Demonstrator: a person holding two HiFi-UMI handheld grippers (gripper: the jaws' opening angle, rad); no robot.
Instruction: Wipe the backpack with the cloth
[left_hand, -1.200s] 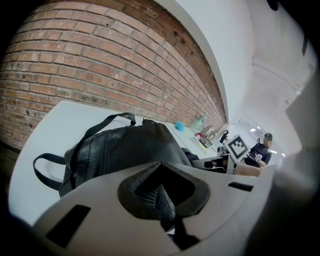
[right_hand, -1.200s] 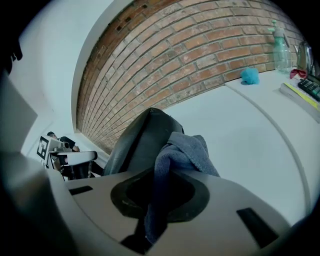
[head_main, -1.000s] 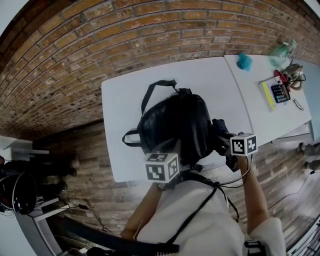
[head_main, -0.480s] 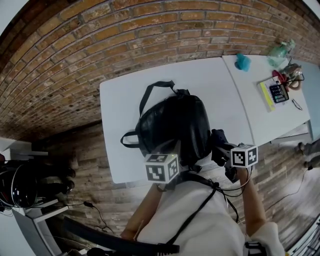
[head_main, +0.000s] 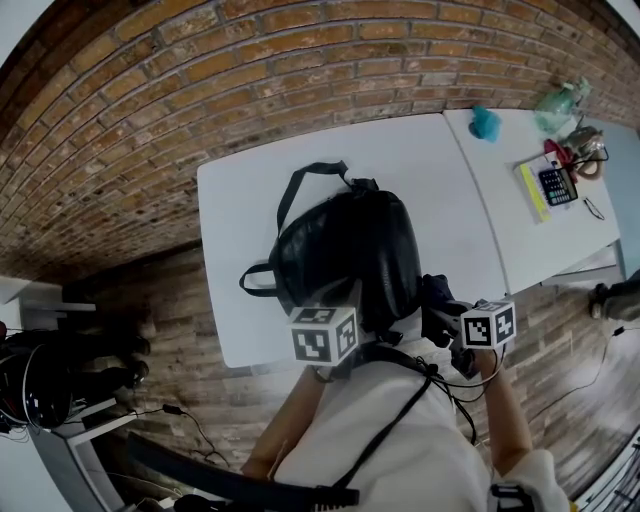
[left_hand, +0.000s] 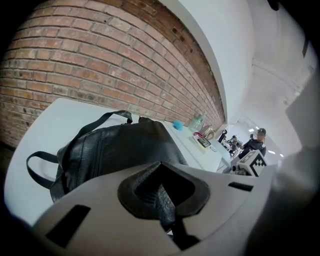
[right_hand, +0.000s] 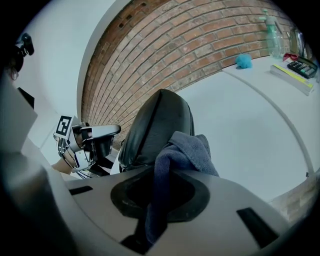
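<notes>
The backpack (head_main: 350, 245) is laid on the white table (head_main: 250, 190), close to its front edge, with one strap looped toward the brick wall (head_main: 200, 80). The left gripper (left_hand: 161, 196) is closed on a fold of black material, apparently the backpack's near edge; the pinch point is shadowed. The right gripper (right_hand: 156, 200) is clamped on the cloth (right_hand: 187, 150), which is bunched above the jaws, just beside the backpack's right side. Contact between the two cannot be confirmed. A calculator (head_main: 558, 184) is noted on the adjoining table (head_main: 500, 200).
</notes>
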